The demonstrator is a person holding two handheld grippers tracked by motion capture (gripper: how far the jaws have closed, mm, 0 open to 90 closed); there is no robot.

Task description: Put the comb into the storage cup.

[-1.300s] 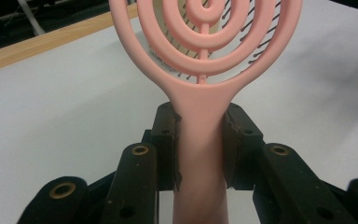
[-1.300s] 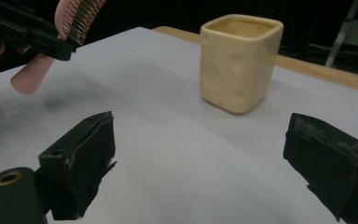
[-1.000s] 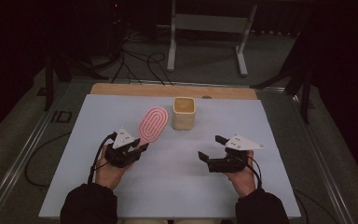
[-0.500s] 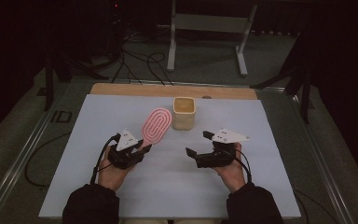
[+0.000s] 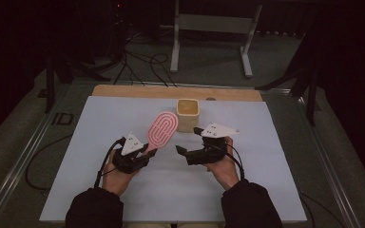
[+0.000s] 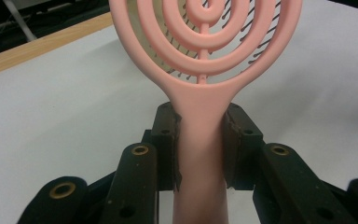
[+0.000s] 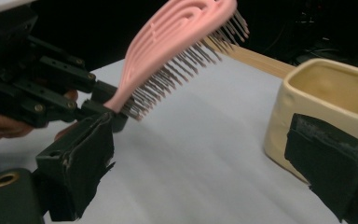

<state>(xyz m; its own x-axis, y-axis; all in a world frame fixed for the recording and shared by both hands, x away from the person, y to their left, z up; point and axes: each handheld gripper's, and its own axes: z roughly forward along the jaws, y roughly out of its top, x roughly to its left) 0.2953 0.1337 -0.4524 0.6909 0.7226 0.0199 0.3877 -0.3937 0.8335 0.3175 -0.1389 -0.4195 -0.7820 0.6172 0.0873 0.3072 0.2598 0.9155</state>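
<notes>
2 grippers meet over the white table [image 5: 266,142] in the high view: the left gripper [image 5: 145,154] holds a pink hairbrush [image 5: 162,129] tilted up toward the cream cup [image 5: 187,114], and the right gripper [image 5: 186,153] sits just beside it, jaws apart.

From the left gripper view, both pads [image 6: 165,135] clamp the brush's handle.

From the right gripper view, the brush [image 7: 168,51] rises left, bristles downward, the cup [image 7: 326,93] right.

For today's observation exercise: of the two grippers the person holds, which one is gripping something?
The left gripper: its jaws are shut on the handle of the pink hairbrush. The right gripper stands open, holding nothing, beside the cream cup.
</notes>
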